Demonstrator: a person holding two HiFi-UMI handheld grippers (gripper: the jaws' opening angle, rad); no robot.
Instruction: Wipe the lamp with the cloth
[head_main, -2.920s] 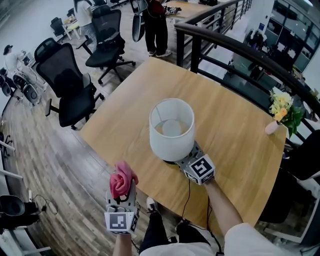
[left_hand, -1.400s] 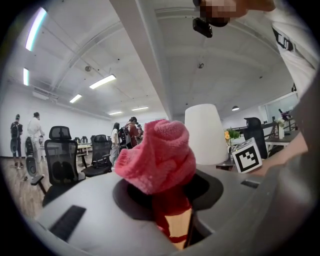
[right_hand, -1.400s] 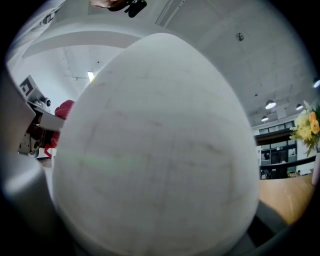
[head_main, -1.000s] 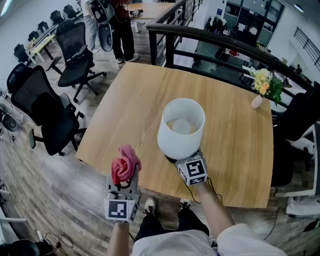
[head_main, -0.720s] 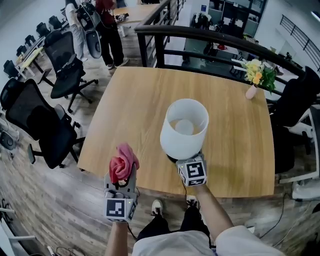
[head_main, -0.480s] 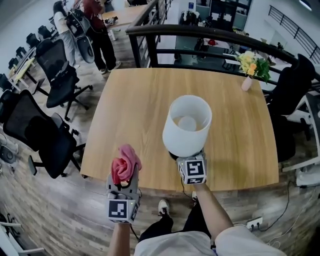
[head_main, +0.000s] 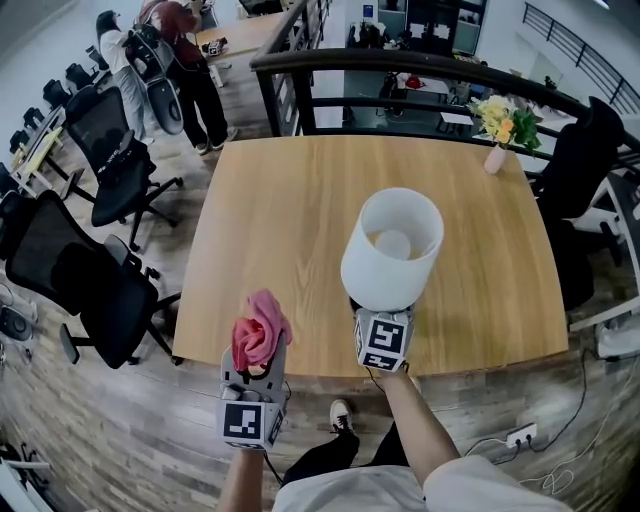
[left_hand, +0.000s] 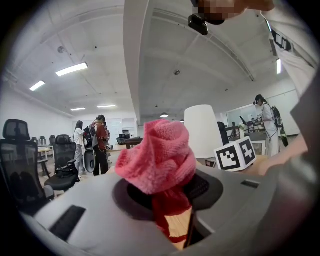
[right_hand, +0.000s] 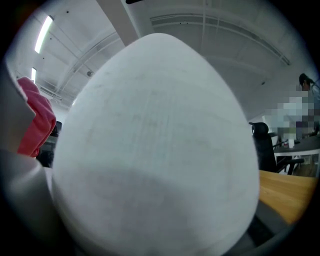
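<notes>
A lamp with a white drum shade (head_main: 392, 250) stands near the front edge of the wooden table (head_main: 290, 220). My right gripper (head_main: 381, 322) reaches in under the shade from the near side and holds the lamp low down; the shade hides its jaws. That shade (right_hand: 155, 145) fills the right gripper view. My left gripper (head_main: 257, 365) hangs off the table's front edge, left of the lamp, shut on a bunched pink cloth (head_main: 260, 332). The left gripper view has the cloth (left_hand: 161, 159) sticking up from the jaws, with the lamp (left_hand: 202, 131) beyond it. The cloth is apart from the lamp.
Black office chairs (head_main: 90, 280) stand on the wood floor at the left. A dark railing (head_main: 400, 68) runs behind the table. A small vase of flowers (head_main: 497, 152) sits at the far right corner. People (head_main: 185, 60) stand far back left.
The head view has swung round the table, which now lies squarer. Lamp and right gripper keep their places together. The left gripper with the cloth has shifted slightly rightward.
</notes>
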